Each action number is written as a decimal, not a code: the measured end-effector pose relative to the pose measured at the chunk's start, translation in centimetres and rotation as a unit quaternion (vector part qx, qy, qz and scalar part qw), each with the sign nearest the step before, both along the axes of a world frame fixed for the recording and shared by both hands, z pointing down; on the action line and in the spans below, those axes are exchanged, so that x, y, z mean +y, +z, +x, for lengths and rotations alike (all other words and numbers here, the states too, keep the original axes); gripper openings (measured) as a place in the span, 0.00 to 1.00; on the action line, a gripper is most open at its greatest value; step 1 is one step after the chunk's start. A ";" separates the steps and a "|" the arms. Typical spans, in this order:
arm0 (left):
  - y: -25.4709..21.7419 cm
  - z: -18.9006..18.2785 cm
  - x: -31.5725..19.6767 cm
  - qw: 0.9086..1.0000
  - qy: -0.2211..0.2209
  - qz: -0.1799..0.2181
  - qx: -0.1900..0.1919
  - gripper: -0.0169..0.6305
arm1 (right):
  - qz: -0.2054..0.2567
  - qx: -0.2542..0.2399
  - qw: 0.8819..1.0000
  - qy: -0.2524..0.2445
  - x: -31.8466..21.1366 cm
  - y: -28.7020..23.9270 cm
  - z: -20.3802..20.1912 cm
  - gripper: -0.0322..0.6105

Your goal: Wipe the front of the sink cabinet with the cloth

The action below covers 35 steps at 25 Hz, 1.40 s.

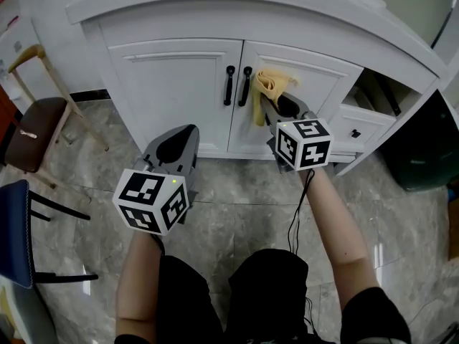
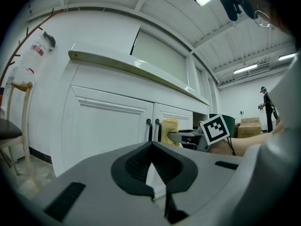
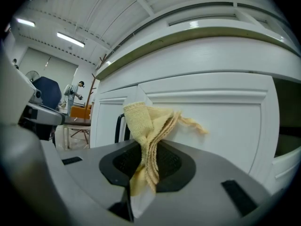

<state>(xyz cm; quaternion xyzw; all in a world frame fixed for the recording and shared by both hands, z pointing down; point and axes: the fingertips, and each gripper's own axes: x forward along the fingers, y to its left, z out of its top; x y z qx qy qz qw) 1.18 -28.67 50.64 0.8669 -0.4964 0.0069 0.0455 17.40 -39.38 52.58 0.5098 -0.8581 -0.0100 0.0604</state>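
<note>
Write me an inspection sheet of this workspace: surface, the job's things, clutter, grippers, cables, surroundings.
Surface: white panelled sink cabinet front, two doors shut, black handles at the middle.
Job's things: yellow knitted cloth, bunched, by the right door near its handle.
Clutter: nothing seen.
Grippers: right gripper shut on the cloth; left gripper shut, empty, back from the left door.
Cables: black cable hangs from the right gripper along the forearm.
Surroundings: grey stone-patterned floor; brown-seated chair and blue chair at left; dark bin at right.

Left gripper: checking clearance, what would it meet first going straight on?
Likely the white panelled left cabinet door, left of its black bar handle; distance to it is unclear.
</note>
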 end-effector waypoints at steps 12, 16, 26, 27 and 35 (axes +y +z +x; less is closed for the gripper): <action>0.4 4.8 -1.3 0.999 0.039 -0.003 -0.004 0.05 | -0.004 -0.003 0.996 0.087 0.3 0.3 10.8 0.18; 0.4 7.6 -1.5 0.998 0.062 -0.004 -0.008 0.05 | -0.002 0.013 0.992 0.125 0.7 0.5 15.2 0.18; 1.8 10.7 -1.0 0.995 0.096 -0.010 -0.026 0.05 | -0.021 0.001 0.980 0.200 2.1 2.1 22.5 0.18; 1.9 10.7 -1.0 0.995 0.096 -0.011 -0.027 0.05 | -0.025 -0.004 0.979 0.205 2.2 2.3 22.6 0.18; 2.7 5.8 -1.1 0.998 0.054 -0.017 -0.034 0.05 | -0.019 0.001 0.990 0.140 3.4 2.6 16.1 0.18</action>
